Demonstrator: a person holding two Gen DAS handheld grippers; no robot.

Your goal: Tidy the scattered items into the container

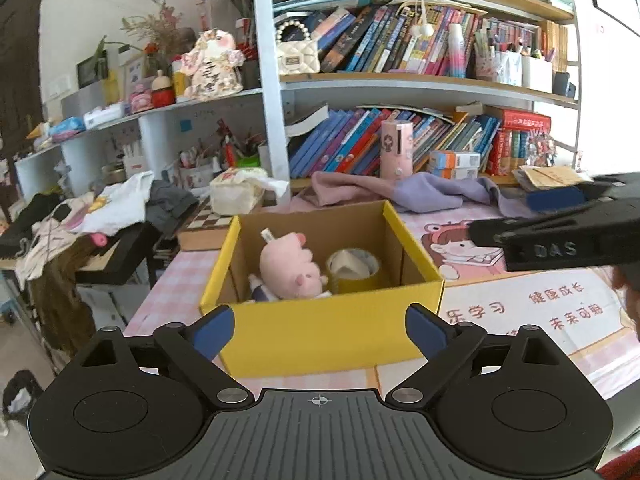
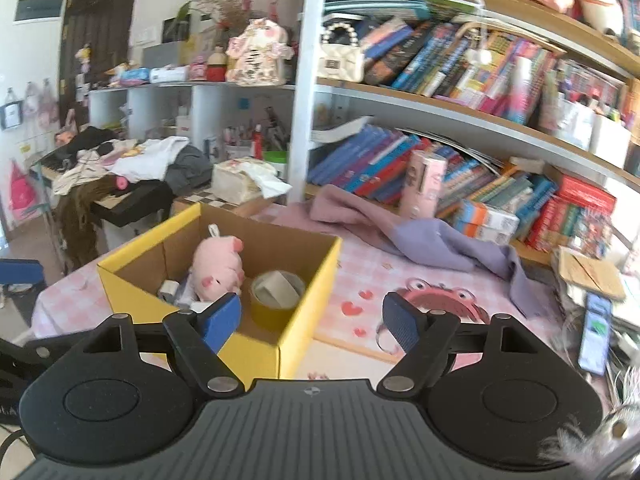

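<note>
A yellow cardboard box (image 1: 280, 336) stands open on the pink desk mat. Inside it lie a pink plush pig (image 1: 288, 268), a roll of tape (image 1: 354, 268) and a small white and blue item (image 1: 260, 290). My left gripper (image 1: 320, 328) is open and empty, with its fingers just in front of the box's near wall. My right gripper (image 1: 500, 218) reaches in from the right, beside the box. In the right wrist view the right gripper (image 2: 312, 316) is open and empty at the corner of the box (image 2: 136, 300), over the pig (image 2: 218, 266) and the tape (image 2: 276, 292).
A purple and pink cloth (image 2: 420, 240) lies behind the box by a pink cylinder (image 1: 396, 148) and packed bookshelves (image 1: 400, 48). A phone (image 2: 596, 332) and papers sit at the right. Clothes (image 1: 116, 204) and a tissue pack (image 1: 236, 192) crowd the left.
</note>
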